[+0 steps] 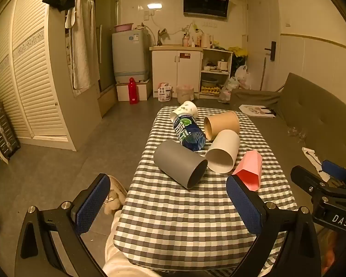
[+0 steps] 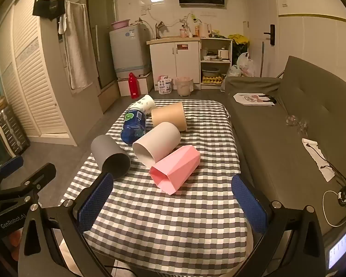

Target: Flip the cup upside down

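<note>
All six vessels lay on their sides on the checked-cloth table (image 2: pixel 173 219). Nearest sat the pink faceted cup (image 2: pixel 175 169), mouth toward the camera. Just behind it, touching, was the white cylindrical cup (image 2: pixel 156 142). To their left lay the grey cylindrical cup (image 2: pixel 109 155), apart from the pink one. Behind the white cup rested the tan paper cup (image 2: pixel 169 115), with the blue labelled bottle (image 2: pixel 133 125) to its left. The patterned white paper cup (image 2: pixel 146 102) lay farthest back, at the far left corner, against the bottle. A grey sofa (image 2: pixel 288 138) ran along the table's right.

Small home: sofa (image 2: pixel 288 120), kitchenette cabinet (image 2: pixel 175 57), washing machine (image 2: pixel 128 48).
</note>
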Demonstrator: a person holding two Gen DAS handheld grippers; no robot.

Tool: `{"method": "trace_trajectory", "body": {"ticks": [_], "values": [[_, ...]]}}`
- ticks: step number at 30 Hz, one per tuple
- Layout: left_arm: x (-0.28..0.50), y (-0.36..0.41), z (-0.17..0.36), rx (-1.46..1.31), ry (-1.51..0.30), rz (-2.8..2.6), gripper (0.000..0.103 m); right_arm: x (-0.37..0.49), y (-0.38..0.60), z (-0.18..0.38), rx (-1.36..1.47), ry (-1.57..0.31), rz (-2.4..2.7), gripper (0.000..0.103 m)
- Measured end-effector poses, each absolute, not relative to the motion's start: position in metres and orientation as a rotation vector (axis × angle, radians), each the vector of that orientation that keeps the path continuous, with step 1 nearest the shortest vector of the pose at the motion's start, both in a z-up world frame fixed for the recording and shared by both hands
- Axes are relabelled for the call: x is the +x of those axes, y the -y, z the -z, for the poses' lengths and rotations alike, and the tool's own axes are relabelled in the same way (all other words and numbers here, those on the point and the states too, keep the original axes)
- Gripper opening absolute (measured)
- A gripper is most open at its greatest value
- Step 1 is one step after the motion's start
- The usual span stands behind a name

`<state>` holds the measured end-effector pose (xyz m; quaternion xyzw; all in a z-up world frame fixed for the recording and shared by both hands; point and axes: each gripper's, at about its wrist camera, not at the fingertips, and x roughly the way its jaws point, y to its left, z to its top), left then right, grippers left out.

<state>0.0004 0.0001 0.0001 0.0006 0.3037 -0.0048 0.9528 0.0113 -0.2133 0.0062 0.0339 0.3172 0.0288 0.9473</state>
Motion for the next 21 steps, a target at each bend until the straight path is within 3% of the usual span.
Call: {"method": "trace_trajectory", "body": {"ticks": [21], "values": [[-0.0018, -0.0003, -0.0008, 0.003, -0.597, 0.019, 0.103, 0.0107, 0.2151, -0.0026, 0.062, -0.652, -0.061, 0.103]]}}
